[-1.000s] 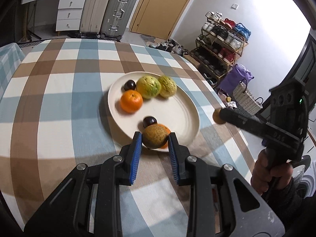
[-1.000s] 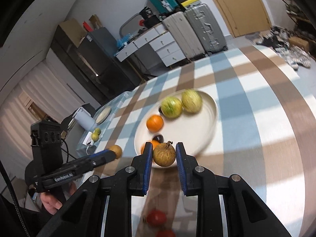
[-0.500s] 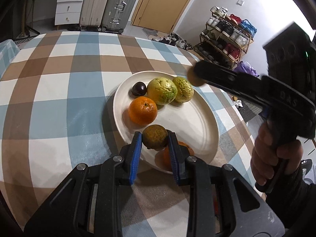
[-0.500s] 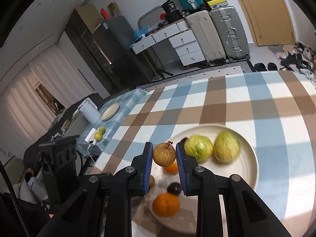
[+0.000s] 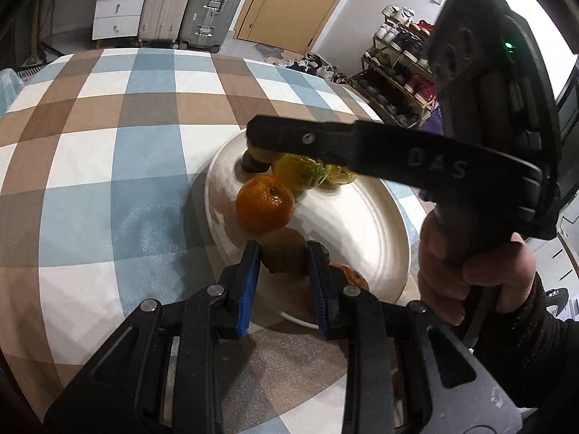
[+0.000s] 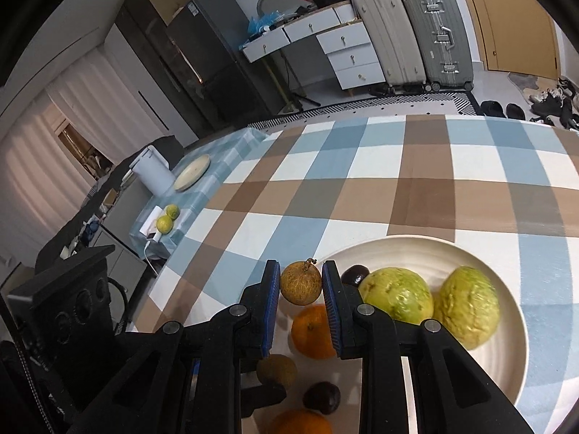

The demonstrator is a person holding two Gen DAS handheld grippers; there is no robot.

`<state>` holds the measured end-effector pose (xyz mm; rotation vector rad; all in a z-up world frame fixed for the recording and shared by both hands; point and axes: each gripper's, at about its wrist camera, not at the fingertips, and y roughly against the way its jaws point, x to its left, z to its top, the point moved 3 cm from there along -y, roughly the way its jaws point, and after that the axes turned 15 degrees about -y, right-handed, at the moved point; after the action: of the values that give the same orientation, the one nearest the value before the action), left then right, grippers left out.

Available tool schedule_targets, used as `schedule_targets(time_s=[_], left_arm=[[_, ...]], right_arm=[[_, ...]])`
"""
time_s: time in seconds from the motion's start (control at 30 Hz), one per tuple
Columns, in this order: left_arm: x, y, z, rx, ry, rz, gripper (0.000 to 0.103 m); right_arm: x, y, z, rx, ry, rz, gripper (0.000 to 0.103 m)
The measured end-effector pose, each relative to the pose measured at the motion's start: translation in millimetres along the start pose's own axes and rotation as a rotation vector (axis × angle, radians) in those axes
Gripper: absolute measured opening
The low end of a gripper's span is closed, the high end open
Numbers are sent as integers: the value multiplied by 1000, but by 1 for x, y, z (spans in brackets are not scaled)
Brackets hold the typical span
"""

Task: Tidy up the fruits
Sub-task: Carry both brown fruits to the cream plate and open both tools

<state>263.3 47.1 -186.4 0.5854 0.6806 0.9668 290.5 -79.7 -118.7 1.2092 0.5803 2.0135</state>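
Observation:
A cream plate [image 5: 365, 228] on the checked tablecloth holds an orange [image 5: 264, 204], two yellow-green fruits [image 5: 298, 171], dark plums and a second orange [image 5: 349, 276]. My left gripper [image 5: 284, 258] is shut on a small brown round fruit [image 5: 284, 253] over the plate's near rim. My right gripper [image 6: 301, 287] is shut on another small brown fruit [image 6: 301, 283] and holds it above the plate's far-left side [image 6: 506, 361], over the orange [image 6: 311, 332]. The right gripper also crosses the left wrist view [image 5: 253, 146] above the plate.
The table edge drops off on the right toward a shoe rack [image 5: 405, 68]. A side surface beyond the table holds a kettle [image 6: 152, 173], a small plate [image 6: 191, 177] and two limes [image 6: 168, 217]. Suitcases [image 6: 416, 32] and drawers stand against the far wall.
My right gripper has carried its brown fruit from beside the table to above the plate's far side. My left gripper has moved its fruit forward over the plate's near rim.

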Motion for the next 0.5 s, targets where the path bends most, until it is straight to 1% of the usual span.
schedule_targets(time_s=[0.27, 0.5], left_arm=[[2, -2, 2, 0, 4, -6, 24], [2, 0, 5, 0, 13, -2, 24]], right_arm=[[-4, -12, -2, 23, -4, -34, 24], [-4, -10, -1, 12, -7, -43, 26]])
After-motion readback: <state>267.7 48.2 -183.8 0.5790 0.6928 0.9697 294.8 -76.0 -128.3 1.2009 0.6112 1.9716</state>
